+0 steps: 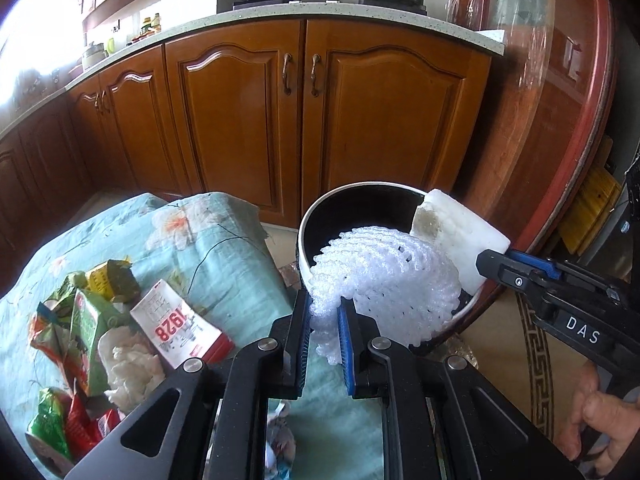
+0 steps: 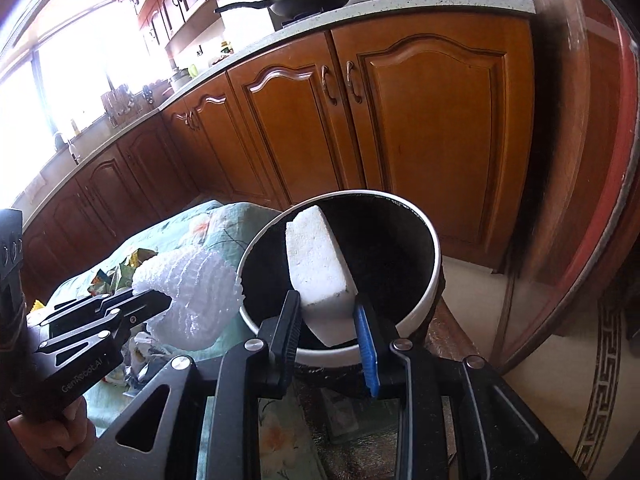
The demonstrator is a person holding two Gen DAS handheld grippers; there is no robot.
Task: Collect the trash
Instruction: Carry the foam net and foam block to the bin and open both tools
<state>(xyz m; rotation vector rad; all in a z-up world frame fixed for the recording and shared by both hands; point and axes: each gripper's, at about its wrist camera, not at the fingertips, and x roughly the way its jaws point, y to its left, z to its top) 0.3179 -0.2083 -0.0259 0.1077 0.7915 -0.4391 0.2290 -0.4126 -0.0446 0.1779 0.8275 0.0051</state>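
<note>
Both claws were loaded over the bin (image 2: 434, 256): left gripper (image 1: 325, 322) pinched the foam net (image 1: 376, 276), right gripper (image 2: 327, 322) clamped the foam block (image 2: 320, 264). Best bet was centring each over the opening before letting go.

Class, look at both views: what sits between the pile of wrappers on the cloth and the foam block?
The white foam net, pinched by the left gripper and draped over the bin's rim; the left wrist view shows it best.

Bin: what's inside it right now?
The bin has a black interior. The right tool holds a white foam block over its opening; the left tool holds white foam netting at the rim. The block hides part of the bottom.
</note>
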